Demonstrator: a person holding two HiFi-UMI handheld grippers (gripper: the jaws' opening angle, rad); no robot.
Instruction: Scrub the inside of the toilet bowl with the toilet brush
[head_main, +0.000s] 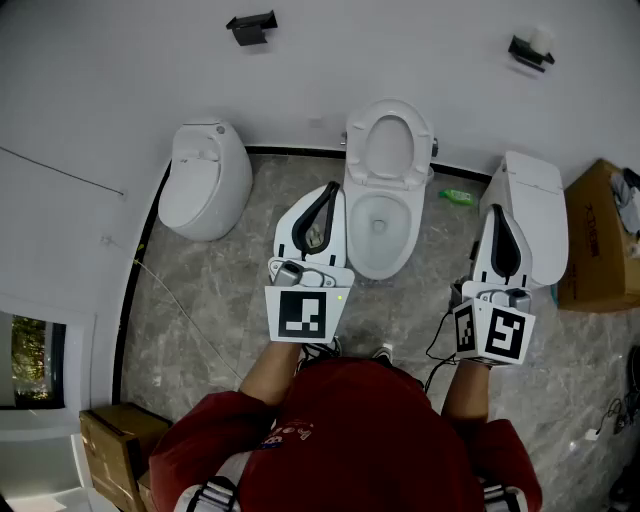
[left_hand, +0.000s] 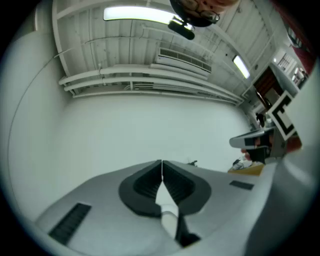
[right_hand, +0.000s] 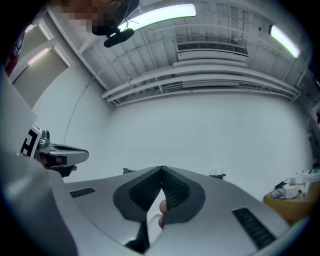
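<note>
On the grey stone floor (head_main: 210, 290), against a white wall (head_main: 120, 80), stands an open toilet with its seat (head_main: 389, 145) raised. The toilet bowl (head_main: 380, 225) lies straight ahead of the person in the red top (head_main: 360, 440). Only the head view shows this floor level. It also shows a closed toilet (head_main: 205, 180) to the left, a third toilet (head_main: 535, 215) to the right, a green bottle (head_main: 457, 197) lying between the middle and right ones, and a cardboard box (head_main: 600, 240) at the far right.

From above, the left gripper (head_main: 333, 188) points forward, its tip crossing the bowl's left edge in the picture. The right gripper (head_main: 494, 210) points forward over the third toilet. How the jaws stand is hard to read from here.

Both gripper views settle it. In the left gripper view the two dark ribbed pads (left_hand: 145, 185) meet at their tips with nothing between them. In the right gripper view the pads (right_hand: 142, 192) are likewise pressed together and empty. These views look slightly upward and miss the bowl, taking in the bare wall, the slatted ceiling (left_hand: 125, 45), its strip lights (right_hand: 160, 15) and a vent (right_hand: 212, 48). Each also catches the other gripper at its edge.
</note>
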